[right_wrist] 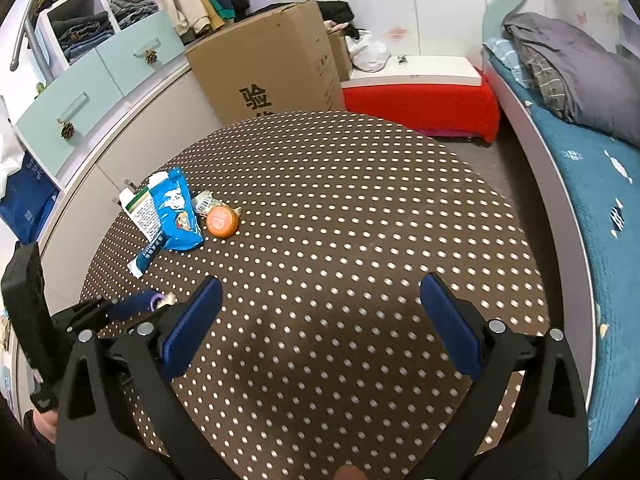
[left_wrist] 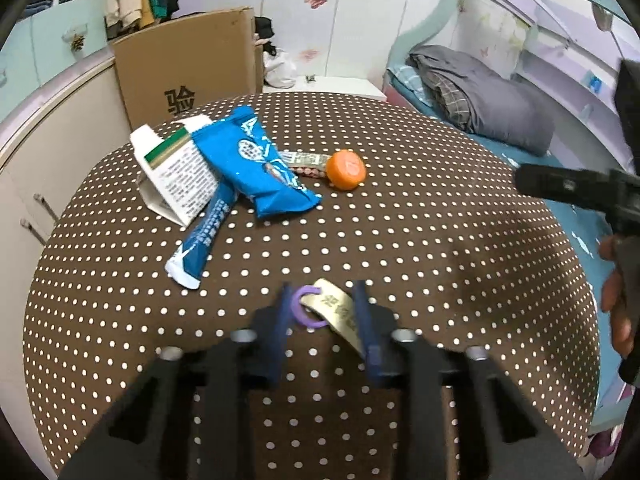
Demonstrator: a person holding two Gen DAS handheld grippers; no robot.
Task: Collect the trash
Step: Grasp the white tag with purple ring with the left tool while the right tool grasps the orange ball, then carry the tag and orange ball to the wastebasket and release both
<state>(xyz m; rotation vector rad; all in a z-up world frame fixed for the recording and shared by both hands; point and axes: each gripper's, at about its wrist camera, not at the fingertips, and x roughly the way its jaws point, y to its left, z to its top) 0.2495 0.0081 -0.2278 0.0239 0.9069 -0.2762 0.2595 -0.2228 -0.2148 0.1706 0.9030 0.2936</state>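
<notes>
Trouble may come at the lift, I think, because the left gripper (left_wrist: 320, 300) pinches the gold wrapper (left_wrist: 338, 312) with its purple ring (left_wrist: 308, 306) between narrow fingers, flat on the dotted bench (left_wrist: 440, 260), so the ring could slip out, while the right gripper (right_wrist: 320, 300) hangs spread wide and empty.

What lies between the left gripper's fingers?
A purple ring and a gold wrapper, seen in the left wrist view between the left gripper pads.

A brown polka-dot table (left_wrist: 440, 240) carries a white carton (left_wrist: 172, 168), blue wrapper (left_wrist: 260, 172), orange cap (left_wrist: 346, 170), purple ring (left_wrist: 306, 306) and gold sachet (left_wrist: 340, 312).
</notes>
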